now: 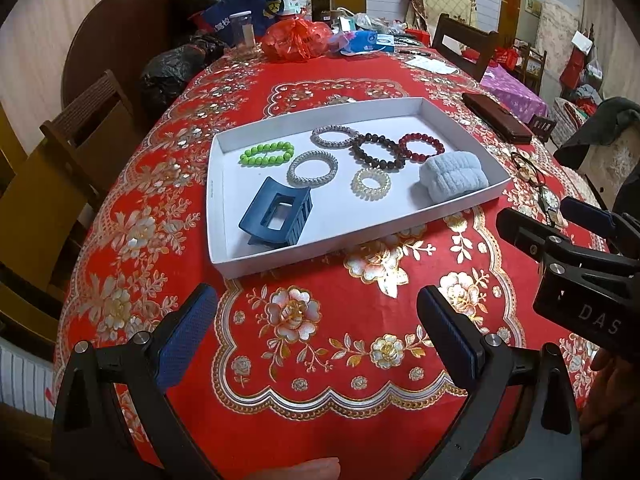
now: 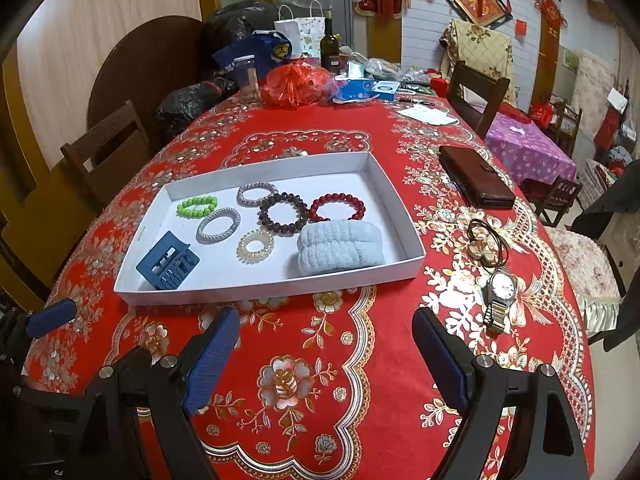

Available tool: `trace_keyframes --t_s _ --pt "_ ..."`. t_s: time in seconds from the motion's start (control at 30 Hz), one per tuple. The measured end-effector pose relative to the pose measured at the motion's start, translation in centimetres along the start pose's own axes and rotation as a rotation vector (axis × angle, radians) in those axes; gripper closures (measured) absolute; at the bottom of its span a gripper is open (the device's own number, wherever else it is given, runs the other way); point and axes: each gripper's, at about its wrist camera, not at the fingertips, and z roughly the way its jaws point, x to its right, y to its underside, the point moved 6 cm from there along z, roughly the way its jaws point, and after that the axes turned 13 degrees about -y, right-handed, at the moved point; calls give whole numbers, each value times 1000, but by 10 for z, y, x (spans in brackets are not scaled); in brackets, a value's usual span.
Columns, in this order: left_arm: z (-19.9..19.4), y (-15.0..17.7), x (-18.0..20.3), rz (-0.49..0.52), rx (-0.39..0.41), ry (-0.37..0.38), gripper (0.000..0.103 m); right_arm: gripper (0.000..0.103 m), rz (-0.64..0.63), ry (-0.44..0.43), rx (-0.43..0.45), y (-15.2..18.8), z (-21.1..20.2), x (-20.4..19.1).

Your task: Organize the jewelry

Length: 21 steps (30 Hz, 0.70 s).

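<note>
A shallow white tray [image 1: 360, 236] [image 2: 272, 294] lies on the red flowered tablecloth. In it are a green bead bracelet [image 1: 267, 153] [image 2: 197, 205], several coiled and beaded bracelets, a blue hair claw [image 1: 277, 218] [image 2: 168, 262] and a pale blue scrunchie [image 1: 454, 177] [image 2: 340, 250]. Right of the tray on the cloth lie a wristwatch [image 2: 500, 296] [image 1: 549, 202] and a brown hair tie with a charm [image 2: 486, 242] [image 1: 526, 168]. My left gripper [image 1: 316, 332] is open over bare cloth in front of the tray. My right gripper [image 2: 324, 356] is open too, holding nothing, with the watch just beyond its right finger.
A dark brown wallet [image 2: 476, 182] [image 1: 498, 118] lies at the right beyond the tray. Bags, a bottle [image 2: 330, 46] and tissue packs crowd the table's far end. Wooden chairs [image 2: 106, 148] stand along both sides. A fingertip [image 1: 296, 470] shows at the bottom edge.
</note>
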Motion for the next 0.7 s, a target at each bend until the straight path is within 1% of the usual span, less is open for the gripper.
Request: trace_keyframes --t_s 0.7 --pt "-1 3 1 3 -6 2 3 17 -12 4 1 0 0 -2"
